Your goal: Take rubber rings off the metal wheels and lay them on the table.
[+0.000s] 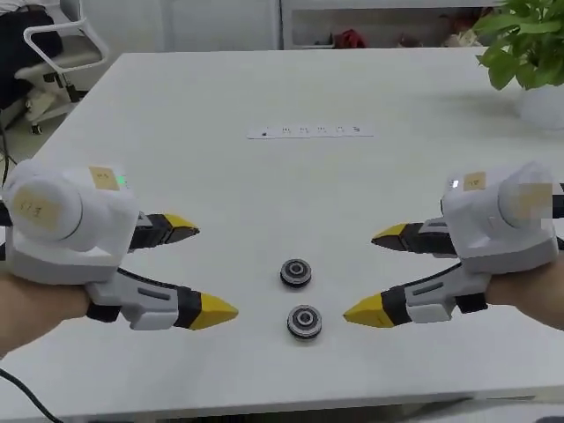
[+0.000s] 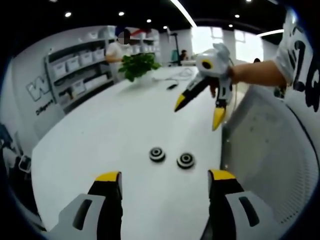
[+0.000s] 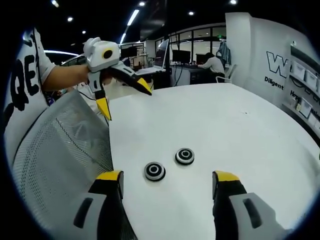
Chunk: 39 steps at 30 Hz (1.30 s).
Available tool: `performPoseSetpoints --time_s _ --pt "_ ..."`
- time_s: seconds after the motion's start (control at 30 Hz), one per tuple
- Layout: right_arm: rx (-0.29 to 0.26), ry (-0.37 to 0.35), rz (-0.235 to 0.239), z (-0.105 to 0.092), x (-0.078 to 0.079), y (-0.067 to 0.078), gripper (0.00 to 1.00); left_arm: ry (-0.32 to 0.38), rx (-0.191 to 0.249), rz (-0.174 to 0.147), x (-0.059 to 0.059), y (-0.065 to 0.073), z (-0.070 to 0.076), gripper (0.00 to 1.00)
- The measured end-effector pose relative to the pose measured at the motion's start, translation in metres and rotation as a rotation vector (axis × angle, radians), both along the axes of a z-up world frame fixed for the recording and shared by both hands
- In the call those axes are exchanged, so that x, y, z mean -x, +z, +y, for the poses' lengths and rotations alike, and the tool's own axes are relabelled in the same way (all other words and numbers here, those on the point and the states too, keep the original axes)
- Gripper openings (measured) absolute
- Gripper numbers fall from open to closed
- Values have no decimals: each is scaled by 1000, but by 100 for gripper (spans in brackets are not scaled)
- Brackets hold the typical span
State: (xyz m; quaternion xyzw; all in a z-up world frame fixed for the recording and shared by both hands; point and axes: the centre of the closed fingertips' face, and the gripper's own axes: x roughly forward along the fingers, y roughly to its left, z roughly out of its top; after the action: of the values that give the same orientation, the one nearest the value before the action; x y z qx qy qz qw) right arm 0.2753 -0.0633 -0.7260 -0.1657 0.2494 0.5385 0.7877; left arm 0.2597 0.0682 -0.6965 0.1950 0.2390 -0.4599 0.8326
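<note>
Head view leaves rings [image 1: 285, 274] on wheels [image 1: 304, 322] indistinct.

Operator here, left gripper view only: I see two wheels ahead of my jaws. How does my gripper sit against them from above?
Observer: In the head view the left gripper sits left of the near wheel and the far wheel. Its jaws are open, tips aimed at them, touching neither.
Operator: Which of mine is the near one?
Observer: The right-hand one in your view. The head view puts it closest to the front edge of the table.
Operator: What does the other side see?
Observer: The right gripper shows open jaws in its own view, both wheels ahead between the tips.
</note>
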Motion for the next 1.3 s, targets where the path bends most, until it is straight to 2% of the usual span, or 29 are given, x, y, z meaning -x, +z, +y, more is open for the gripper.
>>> performPoseSetpoints --time_s 0.3,0.43,0.53,0.67,0.9,1.3 --pt "0 32 20 3 -1 -14 67 -26 -8 10 -1 -8 -3 69" --pt "10 45 8 4 -2 -17 67 -39 -13 20 -2 -14 -5 69" --pt "8 59 17 7 0 -20 65 -58 -27 15 -2 -17 -7 68" --pt "25 88 12 11 1 -26 65 -75 -31 24 -4 -21 -12 67" --pt "34 137 21 19 2 -35 59 -109 -43 39 -5 -27 -20 66" --pt "36 163 84 27 1 -52 53 -153 -60 65 -6 -40 -30 63"
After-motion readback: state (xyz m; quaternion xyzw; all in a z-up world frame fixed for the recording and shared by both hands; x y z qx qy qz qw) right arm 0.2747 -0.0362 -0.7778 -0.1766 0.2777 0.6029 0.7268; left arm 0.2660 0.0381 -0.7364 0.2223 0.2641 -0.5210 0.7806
